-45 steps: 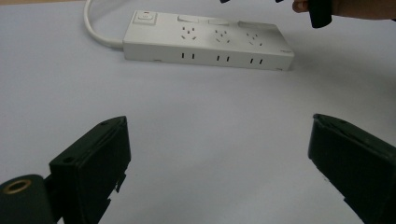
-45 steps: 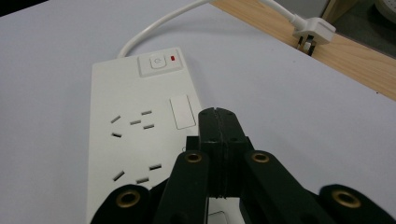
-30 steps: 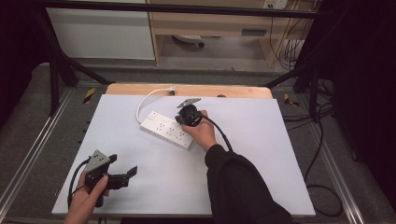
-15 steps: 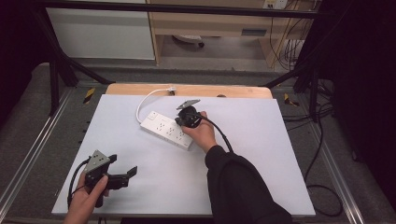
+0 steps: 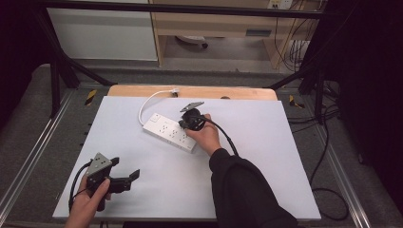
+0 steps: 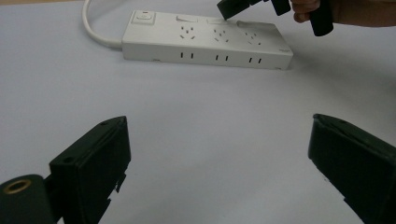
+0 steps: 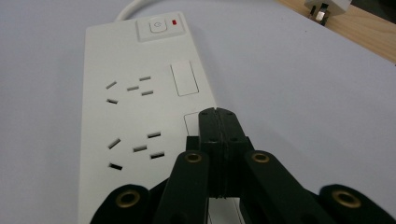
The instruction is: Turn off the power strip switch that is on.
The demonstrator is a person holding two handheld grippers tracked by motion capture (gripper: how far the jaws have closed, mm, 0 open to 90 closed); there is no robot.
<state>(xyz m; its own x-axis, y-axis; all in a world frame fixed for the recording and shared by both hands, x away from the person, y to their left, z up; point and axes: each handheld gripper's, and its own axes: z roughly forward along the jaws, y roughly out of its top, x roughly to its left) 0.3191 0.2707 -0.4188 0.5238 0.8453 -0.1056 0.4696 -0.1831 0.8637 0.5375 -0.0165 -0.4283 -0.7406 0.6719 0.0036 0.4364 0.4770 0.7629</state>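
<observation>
A white power strip (image 5: pixel 164 128) lies at an angle on the white table top (image 5: pixel 266 156), its white cord (image 5: pixel 146 102) curling toward the back. My right gripper (image 5: pixel 183 124) is shut with nothing between its jaws. Its tips (image 7: pixel 218 114) hover just above the power strip (image 7: pixel 135 116), by a small rectangular panel next to the sockets. The strip's switch with a red light (image 7: pixel 159 26) is at the far end. My left gripper (image 5: pixel 124 167) is open and empty near the front left corner. It faces the power strip (image 6: pixel 205 42) from a distance, jaws wide apart (image 6: pixel 219 126).
A wooden board (image 5: pixel 247 92) runs along the table's back edge, with the white plug (image 7: pixel 327 9) of the strip resting on it. Black cables (image 5: pixel 323 142) hang off the right side. A metal frame rail (image 5: pixel 33 156) borders the left.
</observation>
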